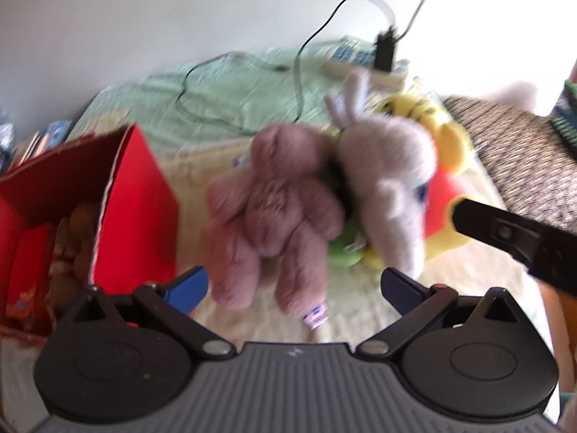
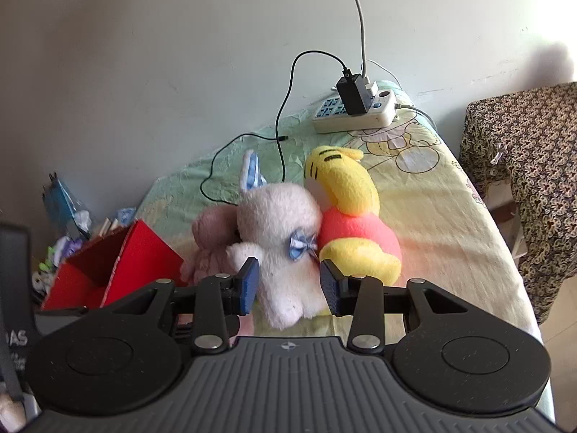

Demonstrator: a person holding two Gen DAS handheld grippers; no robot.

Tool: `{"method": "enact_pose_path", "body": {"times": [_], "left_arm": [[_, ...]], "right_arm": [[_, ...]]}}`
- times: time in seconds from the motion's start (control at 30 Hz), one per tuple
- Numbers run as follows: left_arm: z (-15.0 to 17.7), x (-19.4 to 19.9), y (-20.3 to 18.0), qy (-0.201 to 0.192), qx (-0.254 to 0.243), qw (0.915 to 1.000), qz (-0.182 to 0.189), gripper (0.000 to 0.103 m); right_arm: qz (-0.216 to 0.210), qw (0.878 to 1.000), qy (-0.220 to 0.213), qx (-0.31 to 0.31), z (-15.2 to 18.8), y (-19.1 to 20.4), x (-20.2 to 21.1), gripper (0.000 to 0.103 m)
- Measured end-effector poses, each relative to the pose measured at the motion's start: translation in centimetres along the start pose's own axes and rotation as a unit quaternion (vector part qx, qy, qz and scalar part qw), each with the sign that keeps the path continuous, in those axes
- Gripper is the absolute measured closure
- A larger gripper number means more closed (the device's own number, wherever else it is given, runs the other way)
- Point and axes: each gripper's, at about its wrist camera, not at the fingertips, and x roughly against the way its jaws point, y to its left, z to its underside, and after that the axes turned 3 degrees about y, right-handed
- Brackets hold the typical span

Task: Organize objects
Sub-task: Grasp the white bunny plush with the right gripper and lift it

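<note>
The job looks only partly done. A red box (image 1: 133,195) sits on the bed (image 2: 440,195), open at the top. In the left wrist view something brown and soft lies inside it, maybe a toy that is already put away, but it is too blurry to be sure.

Three soft toys are not in the box yet. They lie in a little heap on the bed, just beside the box. The pink bear (image 1: 267,216) is nearest the box. The white bunny (image 2: 281,238) with a blue bow is in the middle, touching both others. The yellow bear (image 2: 349,216) in a red shirt is on the far side.

The left gripper (image 1: 292,285) is spread wide and holds nothing. It hangs over the pink bear's legs. The right gripper (image 2: 290,285) is spread too, with one finger on each side of the bunny's bottom half, but it does not squeeze it yet.

So I think all three toys are left to go.
</note>
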Motion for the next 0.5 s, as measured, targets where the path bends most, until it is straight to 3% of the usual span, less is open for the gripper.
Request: {"method": "enact_pose_path", "body": {"times": [0.17, 0.27, 0.33, 0.5], "left_arm": [[-0.5, 1.6, -0.1, -0.056, -0.021, 0.9935, 0.097, 0.004], [-0.7, 1.5, -1.1, -0.079, -0.048, 0.9882, 0.121, 0.004], [-1.3, 0.6, -1.6, -0.077, -0.056, 0.9859, 0.137, 0.006], [-2.6, -2.6, -1.5, -0.044, -0.041, 0.9825, 0.176, 0.029]], "right_arm": [[-0.037, 0.998, 0.007, -0.046, -1.5, -2.0, -1.0, 0.060], [-0.076, 0.994, 0.024, -0.073, -2.3, -3.0, -2.0, 0.058], [-0.083, 0.994, 0.027, -0.072, -2.7, -3.1, -2.7, 0.052], [-0.100, 0.992, 0.049, -0.066, -3.0, -3.7, -4.7, 0.049]]}}
